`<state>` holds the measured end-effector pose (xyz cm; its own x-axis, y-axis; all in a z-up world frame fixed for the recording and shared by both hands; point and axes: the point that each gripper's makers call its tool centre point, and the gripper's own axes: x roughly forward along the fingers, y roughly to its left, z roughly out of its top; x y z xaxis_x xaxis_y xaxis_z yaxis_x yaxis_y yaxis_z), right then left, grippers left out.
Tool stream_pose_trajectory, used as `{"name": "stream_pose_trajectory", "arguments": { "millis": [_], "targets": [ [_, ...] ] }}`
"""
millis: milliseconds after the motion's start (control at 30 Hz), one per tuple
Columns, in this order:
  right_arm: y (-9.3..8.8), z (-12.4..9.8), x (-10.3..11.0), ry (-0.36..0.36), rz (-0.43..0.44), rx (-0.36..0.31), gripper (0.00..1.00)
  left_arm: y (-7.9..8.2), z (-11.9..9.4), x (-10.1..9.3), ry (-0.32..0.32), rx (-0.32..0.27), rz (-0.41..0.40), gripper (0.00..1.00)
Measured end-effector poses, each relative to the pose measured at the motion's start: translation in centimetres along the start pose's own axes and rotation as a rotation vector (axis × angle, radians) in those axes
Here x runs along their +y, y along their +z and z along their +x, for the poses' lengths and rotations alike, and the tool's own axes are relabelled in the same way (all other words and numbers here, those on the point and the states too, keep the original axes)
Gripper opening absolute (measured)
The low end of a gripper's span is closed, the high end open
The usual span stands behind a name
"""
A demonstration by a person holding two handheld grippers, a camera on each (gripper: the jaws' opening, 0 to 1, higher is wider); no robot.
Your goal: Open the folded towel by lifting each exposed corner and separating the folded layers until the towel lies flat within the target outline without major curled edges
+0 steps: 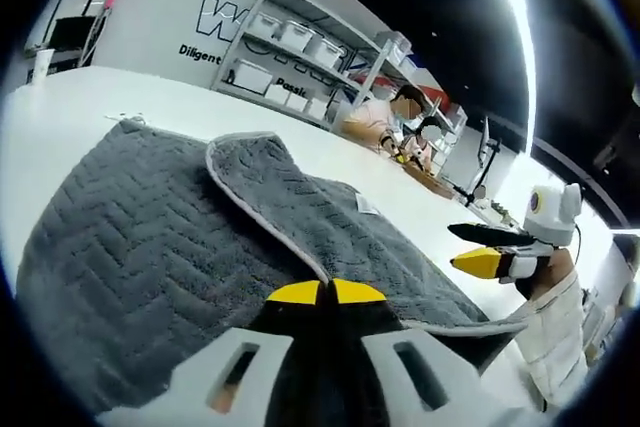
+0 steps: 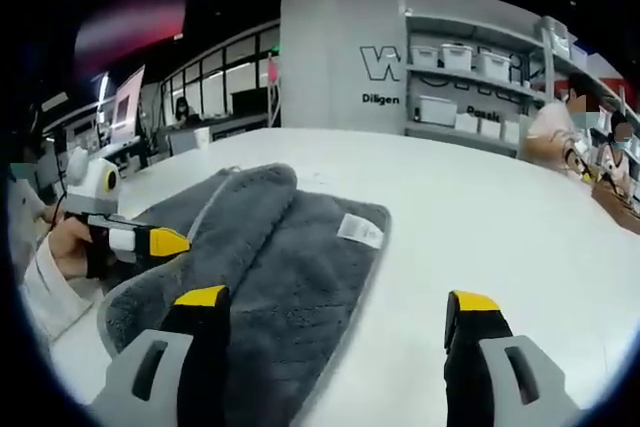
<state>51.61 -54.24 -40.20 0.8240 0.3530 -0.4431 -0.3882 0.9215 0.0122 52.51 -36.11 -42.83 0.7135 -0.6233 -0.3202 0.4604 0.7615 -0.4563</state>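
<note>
Risk noted: left gripper (image 1: 327,292), clamped on towel (image 1: 150,237) edge at 6 o'clock, could lose it; right gripper (image 2: 340,312) hung agape.

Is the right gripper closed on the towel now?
No. In the right gripper view the right gripper stands wide open, its yellow-tipped jaws apart, one over the grey towel and one over the white table.

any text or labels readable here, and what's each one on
"W": large outlined letter on the white back wall, the rest hidden by the metal storage shelves.
"Diligen": small dark print on that wall, cut off by the shelves.
Further print behind the shelves: too broken up to read.
White care tag on the grey ribbed towel: too small to read.
</note>
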Motion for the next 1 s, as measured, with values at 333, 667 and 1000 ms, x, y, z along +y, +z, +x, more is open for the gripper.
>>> {"name": "stream_pose_trajectory", "arguments": {
  "millis": [333,667,1000],
  "targets": [
    [0.1,-0.1,-0.8,-0.019,0.014,-0.009,0.86,0.8,-1.0,-0.6,-0.014,0.0,0.089,0.01],
    [-0.3,0.3,-0.3,-0.006,0.004,0.013,0.88,2.3,-2.7,-0.6,-0.069,-0.02,0.117,0.01],
    [-0.5,0.4,0.1,0.002,-0.018,0.027,0.9,3.8,-4.5,1.8,-0.052,-0.039,0.119,0.01]
  ]
}}
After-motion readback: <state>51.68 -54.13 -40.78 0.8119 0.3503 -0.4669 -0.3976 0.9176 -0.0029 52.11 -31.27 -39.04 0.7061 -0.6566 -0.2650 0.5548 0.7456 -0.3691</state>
